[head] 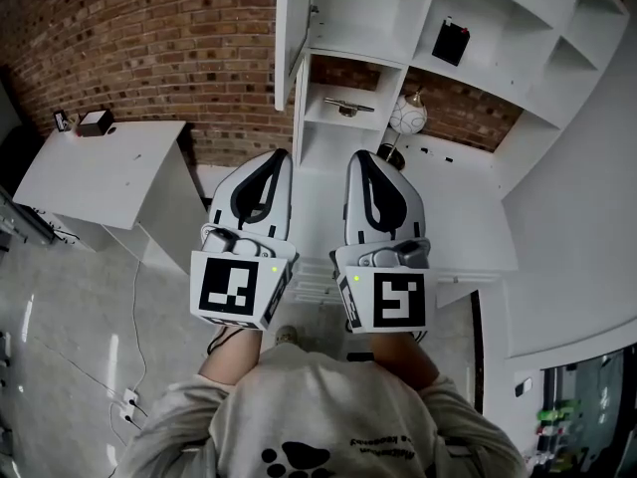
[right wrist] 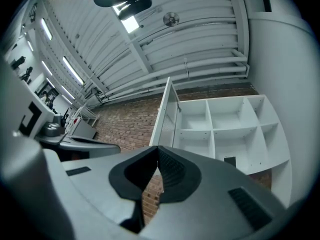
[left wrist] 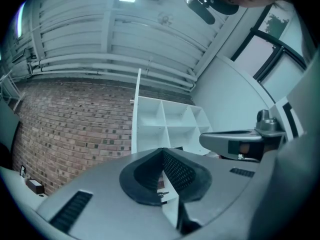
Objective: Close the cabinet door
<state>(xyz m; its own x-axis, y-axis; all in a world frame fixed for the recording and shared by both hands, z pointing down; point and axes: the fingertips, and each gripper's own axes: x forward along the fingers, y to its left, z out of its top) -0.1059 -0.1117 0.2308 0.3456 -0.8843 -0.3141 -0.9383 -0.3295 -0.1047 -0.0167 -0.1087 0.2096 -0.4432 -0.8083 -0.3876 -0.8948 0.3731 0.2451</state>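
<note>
A tall white cabinet (head: pixel 398 28) of open cubbies stands ahead against the brick wall. Its door (head: pixel 291 38) is swung open at the left side and shows edge-on; the same door (left wrist: pixel 136 115) rises above the jaws in the left gripper view, and the door (right wrist: pixel 165 118) stands left of the cubbies in the right gripper view. My left gripper (head: pixel 279 155) and right gripper (head: pixel 356 157) are held side by side, pointing at the cabinet and short of it. Both have their jaws shut with nothing between them. Neither touches the door.
On the shelves are a black box (head: pixel 451 41), a metal piece (head: pixel 348 107) and a round ornament (head: pixel 407 116). A white table (head: pixel 109 172) with a small black device (head: pixel 95 120) stands at the left. A curved white wall (head: pixel 587 217) is at the right. A cable (head: pixel 134 297) lies on the floor.
</note>
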